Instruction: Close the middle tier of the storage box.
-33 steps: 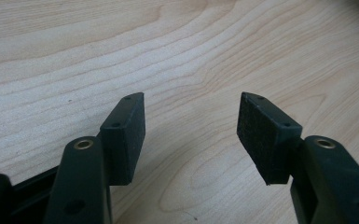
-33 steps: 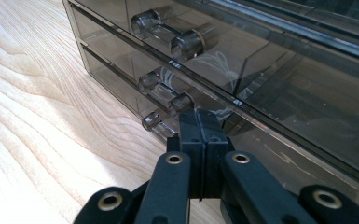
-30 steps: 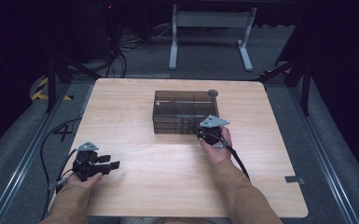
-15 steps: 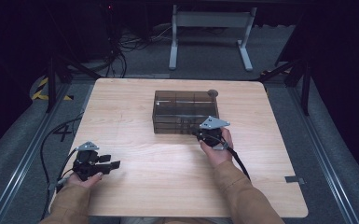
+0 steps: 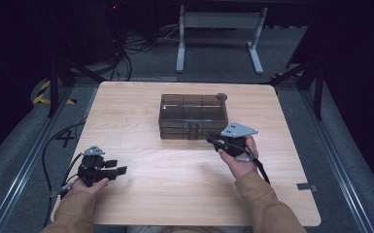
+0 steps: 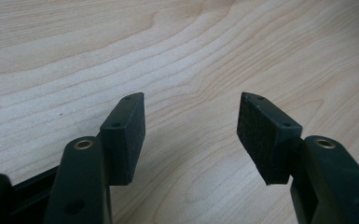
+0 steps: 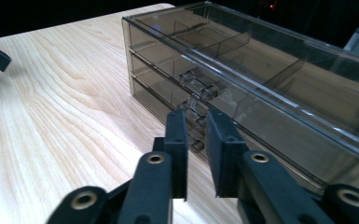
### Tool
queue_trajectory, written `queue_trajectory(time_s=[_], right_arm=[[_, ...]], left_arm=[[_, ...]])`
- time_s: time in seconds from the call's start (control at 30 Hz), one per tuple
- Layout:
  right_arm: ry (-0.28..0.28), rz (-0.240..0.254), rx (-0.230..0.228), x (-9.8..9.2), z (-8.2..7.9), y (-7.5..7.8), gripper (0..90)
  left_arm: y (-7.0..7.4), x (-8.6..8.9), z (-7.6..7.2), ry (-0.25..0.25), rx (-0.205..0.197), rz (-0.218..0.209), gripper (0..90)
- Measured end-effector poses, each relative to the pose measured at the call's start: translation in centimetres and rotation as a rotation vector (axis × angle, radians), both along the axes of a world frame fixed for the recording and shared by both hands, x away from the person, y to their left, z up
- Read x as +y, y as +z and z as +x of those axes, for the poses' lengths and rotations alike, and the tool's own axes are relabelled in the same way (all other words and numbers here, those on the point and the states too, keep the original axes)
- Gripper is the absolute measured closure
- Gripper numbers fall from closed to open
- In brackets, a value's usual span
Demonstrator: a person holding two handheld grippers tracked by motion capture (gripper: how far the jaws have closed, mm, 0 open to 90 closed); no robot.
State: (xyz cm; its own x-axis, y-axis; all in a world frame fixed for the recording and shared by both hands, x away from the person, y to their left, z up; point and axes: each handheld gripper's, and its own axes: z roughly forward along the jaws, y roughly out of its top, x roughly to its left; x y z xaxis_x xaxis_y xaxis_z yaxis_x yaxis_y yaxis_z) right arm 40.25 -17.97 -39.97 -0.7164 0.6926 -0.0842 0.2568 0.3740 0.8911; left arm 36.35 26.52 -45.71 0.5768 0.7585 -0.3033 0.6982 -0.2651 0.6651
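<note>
**Right jaws at the drawer handles**

Seen from the high view, a smoked transparent plastic drawer box (image 5: 193, 116) is set near the middle of the pale wooden table (image 5: 141, 104). The right gripper (image 5: 217, 141) is held just at the box's front right part, its tips pointed at the drawer fronts. The left gripper (image 5: 117, 167) is held near the table's front left corner, well apart from the box.

From the left gripper view, its jaws are seen spread wide over bare wood grain, with nothing between them.

From the right gripper view, the jaws are seen drawn close with a narrow gap, and the clear drawer handles (image 7: 200, 87) are seen directly beyond the tips; whether one is pinched cannot be told.
</note>
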Motion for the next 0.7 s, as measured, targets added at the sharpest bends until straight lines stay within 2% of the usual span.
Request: queue_trajectory(time_s=[0.1, 0.23, 0.5, 0.7], right_arm=[[0.003, 0.005, 0.007, -0.8, -0.4, 0.5, 71.8], [-0.006, -0.017, 0.013, -1.9, -0.8, 0.8, 62.7], [0.000, -0.050, 0.035, -3.9, -1.4, 0.9, 53.5], [0.043, -0.069, 0.048, -5.4, -1.6, 0.7, 45.9]], left_arm=[[0.1, -0.1, 0.1, 0.000, -0.005, -0.005, 42.8], [0.1, -0.2, 0.2, -0.004, -0.004, -0.005, 42.8], [0.1, -0.3, 0.3, -0.009, -0.003, -0.006, 42.6], [0.1, -0.4, 0.3, -0.010, -0.004, -0.007, 42.6]])
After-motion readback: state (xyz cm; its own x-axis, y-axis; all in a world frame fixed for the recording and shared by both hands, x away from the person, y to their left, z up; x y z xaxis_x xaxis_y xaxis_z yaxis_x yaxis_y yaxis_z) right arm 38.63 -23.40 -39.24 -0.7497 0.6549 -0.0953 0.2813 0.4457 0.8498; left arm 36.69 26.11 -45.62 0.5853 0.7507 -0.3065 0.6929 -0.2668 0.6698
